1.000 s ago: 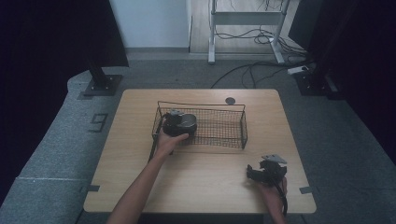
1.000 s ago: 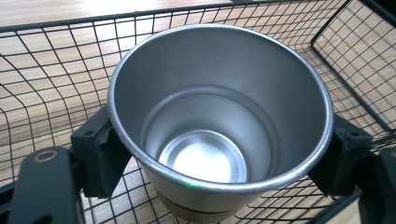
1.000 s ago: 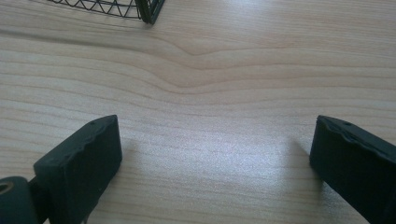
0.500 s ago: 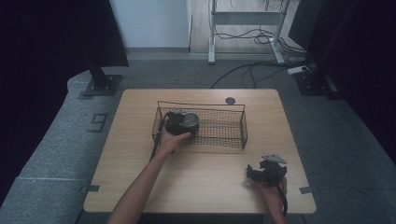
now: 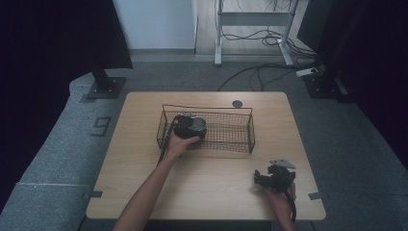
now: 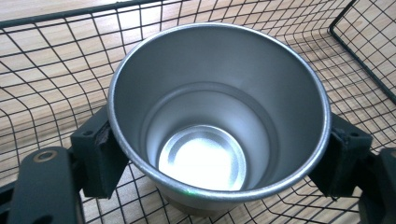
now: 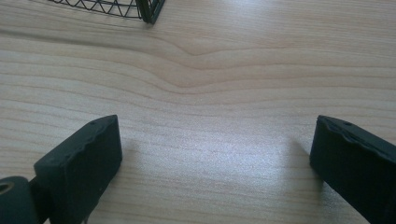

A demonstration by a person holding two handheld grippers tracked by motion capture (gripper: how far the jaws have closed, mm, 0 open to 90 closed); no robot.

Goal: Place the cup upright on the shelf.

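Observation:
A steel cup [image 6: 219, 121] stands upright inside the black wire basket [image 5: 238, 137], at its left end. My left gripper [image 5: 185, 126] reaches over the basket's near left wall, and its jaws press on both sides of the cup [image 5: 197, 126]. In the left gripper view the cup's inside is bare and shiny. My right gripper [image 5: 272, 177] rests near the table's front right corner. In the right gripper view its black jaws stand wide apart over bare wood, with nothing between them [image 7: 215, 154].
The wooden table [image 5: 211, 192] has free room in front of the basket. A small dark disc [image 5: 236, 103] lies behind the basket near the far edge. Grey floor, a stand base and cables lie beyond the table.
The left gripper with the cup has sunk slightly lower in the basket's left end. The right gripper has stayed where it was.

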